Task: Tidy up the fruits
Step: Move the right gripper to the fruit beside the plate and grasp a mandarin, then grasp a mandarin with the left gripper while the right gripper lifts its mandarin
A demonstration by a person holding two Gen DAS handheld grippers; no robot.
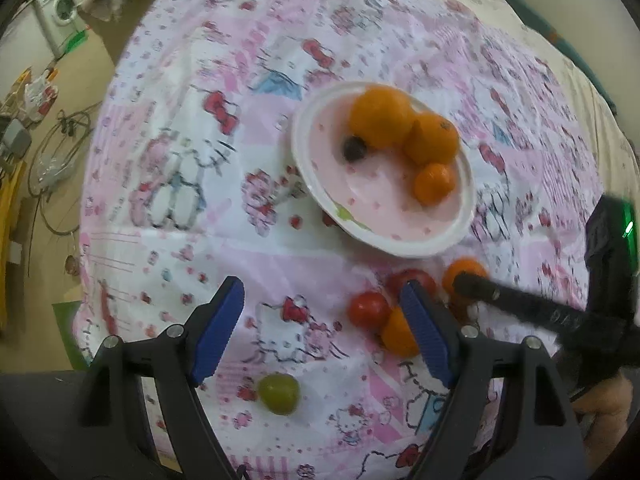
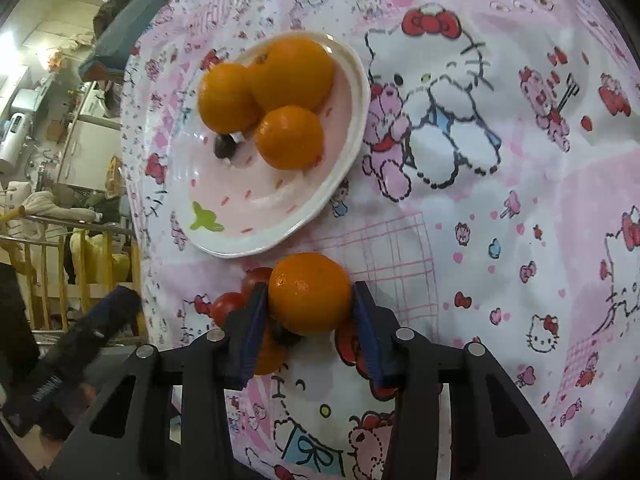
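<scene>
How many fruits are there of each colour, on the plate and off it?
Orange fruit: 5
Red fruit: 2
Green fruit: 1
Dark fruit: 1 on the plate, perhaps another hidden among the loose ones
Total: 9 sure

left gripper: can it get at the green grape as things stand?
Probably yes. The green grape lies alone on the tablecloth, just below the left gripper, whose jaws stand open with nothing between them. It would need to pull back slightly.
</scene>
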